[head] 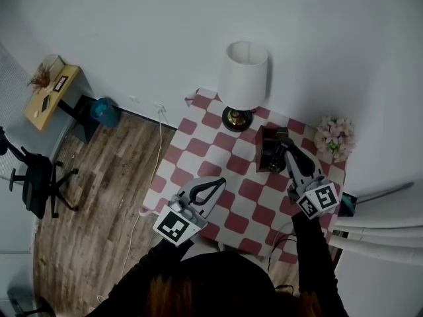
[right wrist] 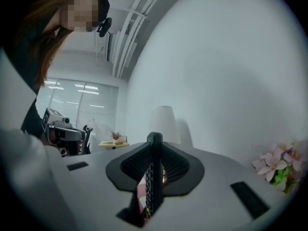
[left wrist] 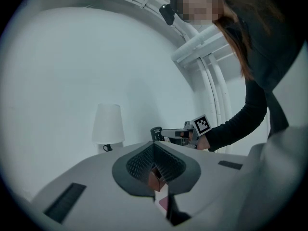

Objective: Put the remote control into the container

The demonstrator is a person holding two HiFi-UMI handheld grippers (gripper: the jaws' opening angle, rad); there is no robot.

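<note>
One level right tool (head: 288, 152) — remote (right wrist: 154, 172) between jaws

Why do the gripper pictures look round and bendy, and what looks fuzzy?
Left gripper view: the wide lens bends the white pipes into curves and dims the edges. Right gripper view: same bulge; the flowers at the rim look soft, and the lamp throws a faint grey shadow on the wall. Head view: soft, even light, darker corners.
</note>
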